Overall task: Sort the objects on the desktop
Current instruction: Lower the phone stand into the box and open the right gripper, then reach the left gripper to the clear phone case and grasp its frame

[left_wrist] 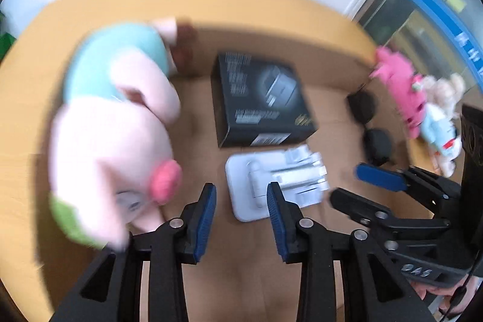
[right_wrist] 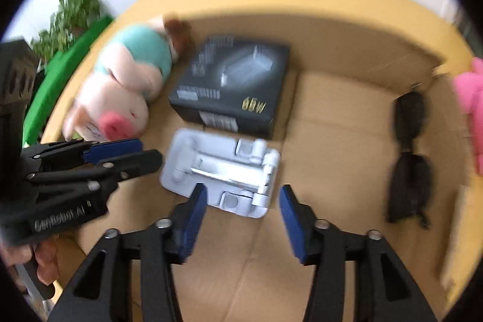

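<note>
The stand [right_wrist: 220, 171] — a white folding phone or tablet holder, folded flat — lies on the cardboard floor of the box [right_wrist: 332, 116], just in front of the black carton [right_wrist: 232, 80] and nearly touching it. Judged rigid, light, smooth plastic or metal; its hinged arm could swing loose if lifted by that part alone. Best hold would seem to be across the flat base plate's long edges, pads square to them, since the low profile leaves little to pinch from above.

Right gripper [right_wrist: 243, 210]: jaws fairly wide, nothing between them, poised over the stand's near edge. Left gripper [left_wrist: 241, 213]: jaws narrower, also empty, with one finger over the stand's near corner in that view; contact cannot be confirmed through the blur.

Surroundings — a plush pig [left_wrist: 120, 125], soft and bulky, lies at the box's left side. Sunglasses [right_wrist: 409, 156] rest near the right wall, well apart from the stand. A pink plush [left_wrist: 401, 86] sits at the box's right rim.
</note>
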Available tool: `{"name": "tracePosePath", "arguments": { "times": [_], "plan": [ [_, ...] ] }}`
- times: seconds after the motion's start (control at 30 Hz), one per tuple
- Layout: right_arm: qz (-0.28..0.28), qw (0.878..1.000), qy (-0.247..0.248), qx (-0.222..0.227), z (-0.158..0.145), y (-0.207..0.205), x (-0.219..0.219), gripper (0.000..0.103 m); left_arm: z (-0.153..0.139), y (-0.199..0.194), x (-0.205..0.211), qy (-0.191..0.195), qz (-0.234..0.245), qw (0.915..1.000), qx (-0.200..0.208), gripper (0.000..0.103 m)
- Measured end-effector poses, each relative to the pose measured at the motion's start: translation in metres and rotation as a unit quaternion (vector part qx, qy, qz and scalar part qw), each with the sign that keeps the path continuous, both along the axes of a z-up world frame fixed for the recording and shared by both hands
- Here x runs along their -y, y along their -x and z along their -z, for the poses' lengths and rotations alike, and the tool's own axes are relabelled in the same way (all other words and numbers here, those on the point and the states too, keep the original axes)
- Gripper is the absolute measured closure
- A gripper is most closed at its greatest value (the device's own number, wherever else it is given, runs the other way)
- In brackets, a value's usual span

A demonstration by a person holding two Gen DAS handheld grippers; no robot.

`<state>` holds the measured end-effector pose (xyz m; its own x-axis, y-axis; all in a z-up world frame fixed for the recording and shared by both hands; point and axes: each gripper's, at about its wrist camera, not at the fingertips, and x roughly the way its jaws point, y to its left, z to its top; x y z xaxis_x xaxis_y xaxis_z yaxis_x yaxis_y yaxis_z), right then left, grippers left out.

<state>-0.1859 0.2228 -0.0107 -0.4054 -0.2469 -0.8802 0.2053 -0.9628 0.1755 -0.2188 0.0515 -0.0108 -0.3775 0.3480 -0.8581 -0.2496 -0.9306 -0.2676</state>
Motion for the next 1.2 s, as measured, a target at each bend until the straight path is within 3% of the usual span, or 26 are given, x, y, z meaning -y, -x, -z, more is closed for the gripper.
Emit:
{"name": "tracePosePath", "arguments": {
  "times": [0.07,0.17,0.27,0.53,0.77,1.03,1.2],
  "plan": [
    [0.013,0.999,-0.004,-0.05,-0.027,-0.027,-0.009,0.025,-0.029,-0.024,0.01,0.0,-0.011,0.9987,-0.05,0.05],
    [0.043,0.99,-0.012,-0.131,-0.059,-0.084,-0.026,0.022,-0.07,-0.076,0.02,0.029,-0.027,0.9884,-0.147,0.035],
    [0.058,0.985,-0.002,-0.163,-0.065,-0.128,-0.028,0.022,-0.096,-0.129,0.024,0.055,-0.05,0.9738,-0.215,0.018],
    [0.078,0.98,0.015,-0.184,-0.073,-0.184,-0.027,0.022,-0.113,-0.223,0.013,0.063,-0.042,0.9591,-0.273,0.013],
    [0.071,0.977,-0.003,-0.2,-0.074,-0.228,-0.018,0.022,-0.104,-0.259,0.015,0.055,-0.029,0.9594,-0.275,0.012],
    [0.046,0.984,0.025,-0.169,-0.046,-0.233,0.011,0.022,-0.058,-0.258,0.059,0.067,-0.044,0.9741,-0.211,0.012],
    [0.005,0.993,0.041,-0.114,-0.01,-0.224,0.043,0.023,-0.013,-0.254,0.091,0.079,-0.062,0.9827,-0.156,0.012]
  ]
}}
